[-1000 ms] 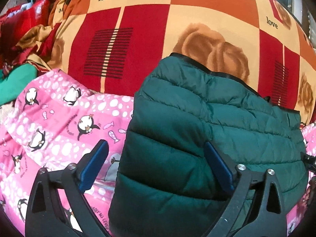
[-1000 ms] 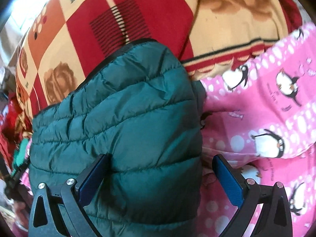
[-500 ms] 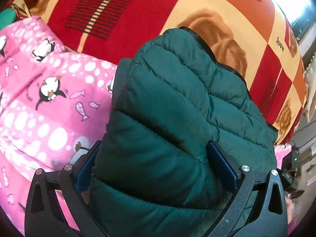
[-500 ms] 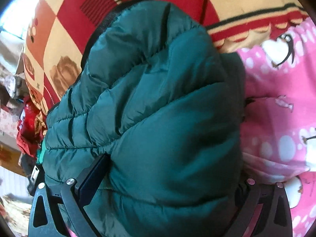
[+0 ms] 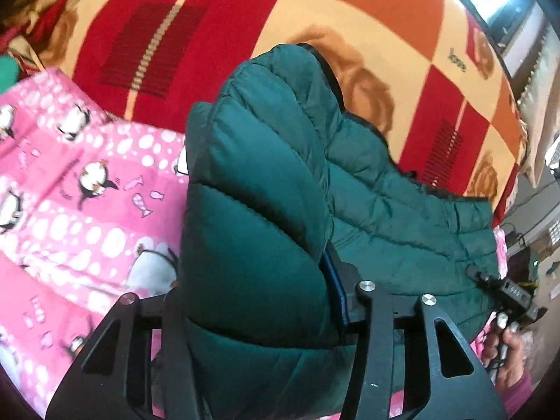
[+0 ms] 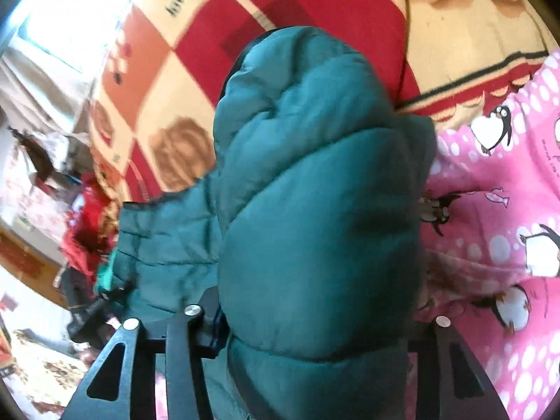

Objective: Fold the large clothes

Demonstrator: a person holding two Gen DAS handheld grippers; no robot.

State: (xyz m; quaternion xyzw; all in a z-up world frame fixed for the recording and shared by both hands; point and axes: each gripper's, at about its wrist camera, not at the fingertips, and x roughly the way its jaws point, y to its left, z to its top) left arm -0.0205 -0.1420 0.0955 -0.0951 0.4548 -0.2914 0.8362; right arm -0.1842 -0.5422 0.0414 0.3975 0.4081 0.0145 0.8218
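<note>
The dark green quilted puffer jacket [image 5: 266,217] lies on the pink fleece penguin blanket [image 5: 80,189], and at its left end the left gripper [image 5: 257,301] is clenched on a thick bunch of padding; the slippery filling could squeeze out of this grip when the end is carried over. At its right end the right gripper [image 6: 318,318] grasps a similar bulge of the jacket [image 6: 315,192]. I judge that uneven lifting would drag it toward the red and cream checked blanket [image 6: 315,10] and make a crooked fold.
</note>
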